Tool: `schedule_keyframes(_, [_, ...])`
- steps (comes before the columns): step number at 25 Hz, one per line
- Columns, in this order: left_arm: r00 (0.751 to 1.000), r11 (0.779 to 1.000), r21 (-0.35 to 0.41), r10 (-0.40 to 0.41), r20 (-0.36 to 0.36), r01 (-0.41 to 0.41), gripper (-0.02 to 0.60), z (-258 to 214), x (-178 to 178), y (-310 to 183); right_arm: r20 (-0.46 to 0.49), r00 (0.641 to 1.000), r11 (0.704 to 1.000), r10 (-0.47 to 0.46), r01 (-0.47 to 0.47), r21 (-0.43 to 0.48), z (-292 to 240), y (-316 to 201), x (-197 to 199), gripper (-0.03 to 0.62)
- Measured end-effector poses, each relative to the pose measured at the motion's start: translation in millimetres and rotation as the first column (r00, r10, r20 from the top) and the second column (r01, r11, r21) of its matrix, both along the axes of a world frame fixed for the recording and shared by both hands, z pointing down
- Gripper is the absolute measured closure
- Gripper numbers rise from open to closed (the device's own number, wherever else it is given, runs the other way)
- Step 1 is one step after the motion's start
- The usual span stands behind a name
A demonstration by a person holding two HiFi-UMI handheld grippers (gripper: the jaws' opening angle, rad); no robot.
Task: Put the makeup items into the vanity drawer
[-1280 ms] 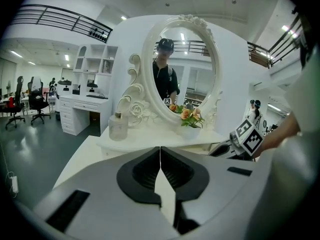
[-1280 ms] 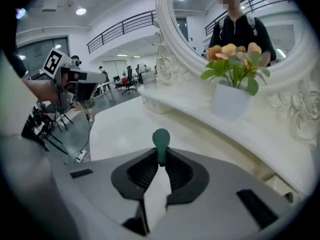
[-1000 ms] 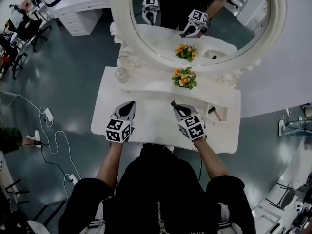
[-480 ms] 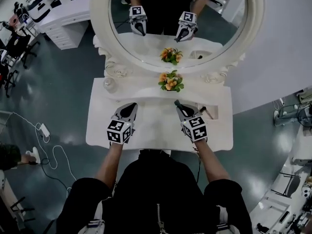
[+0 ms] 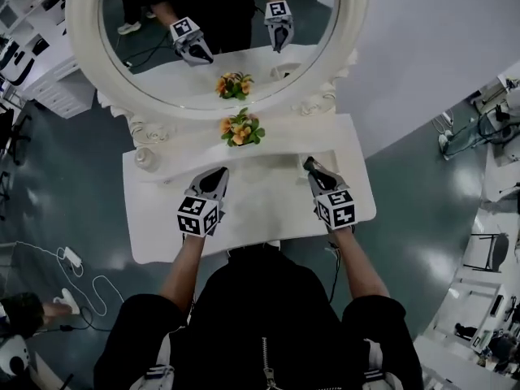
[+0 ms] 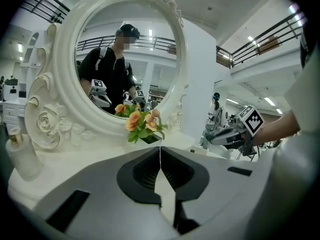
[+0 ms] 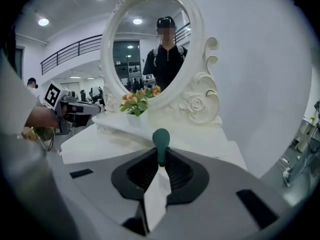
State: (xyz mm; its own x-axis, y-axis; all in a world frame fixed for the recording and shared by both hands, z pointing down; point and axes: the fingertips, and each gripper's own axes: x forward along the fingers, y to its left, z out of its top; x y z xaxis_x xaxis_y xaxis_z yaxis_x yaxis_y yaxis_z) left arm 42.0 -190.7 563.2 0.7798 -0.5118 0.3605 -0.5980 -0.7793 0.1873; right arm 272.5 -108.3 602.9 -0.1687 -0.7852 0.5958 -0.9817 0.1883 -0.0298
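Wide white vanity table (image 5: 260, 210) seen from above, w/ big oval mirror (image 5: 81, 71) in carved white frame standing at its back edge. Reflected in the glass: person in dark top & both grippers. On the raised shelf below the mirror, approx centre: small pot of orange flowers (image 5: 241, 128). Well off to its left on same shelf: small clear glass bottle (image 5: 146, 158).

Both grippers held over the tabletop, well apart, noses aimed toward the mirror & tipped down a bit.

L gripper (image 6: 160, 148): over left half of the top, fingers pressed together, thin seam only, nothing between them.

R gripper (image 7: 161, 164): over right half of the top, near the right edge, fingers nearly closed & pinching a dark green makeup item (image 7: 161, 137). Stem of item clamped right at the fingertips; rounded bulb-like head pokes up & forward past the tips, clear of the pads. Item upright, lined up w/ the seam between the fingers, off the tabletop. Exact type of item (sponge, brush etc.) can't tell. From head view, only a dark bit at the R gripper's nose, too small to read.
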Motion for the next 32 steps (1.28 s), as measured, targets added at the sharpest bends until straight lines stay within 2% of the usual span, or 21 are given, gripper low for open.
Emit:
schedule_keyframes(6, [0.999, 0.999, -0.011, 0.040, 0.009, -0.040, 0.560, 3, 18, 4, -0.012, 0.995, 0.995, 0.095, -0.096, -0.036, 13, 10, 41, 0.545])
schedule_keyframes(14, [0.999, 0.999, -0.039, -0.018, 0.032, 0.019, 0.560, 12, -3, 5, -0.058, 0.983, 0.972, 0.172, -0.179, -0.151, 63, -5, 86, 0.537])
schedule_keyframes(22, [0.995, 0.995, -0.058, -0.084, 0.049, 0.087, 0.560, 19, -28, 2, -0.056, 0.982, 0.958, 0.180, -0.187, -0.216, 93, -23, 92, 0.501])
schedule_keyframes(32, [0.995, 0.992, -0.074, -0.103, 0.017, 0.104, 0.560, 17, -30, -1, -0.056, 0.977, 0.959, 0.204, -0.211, -0.190, 95, -26, 91, 0.393])
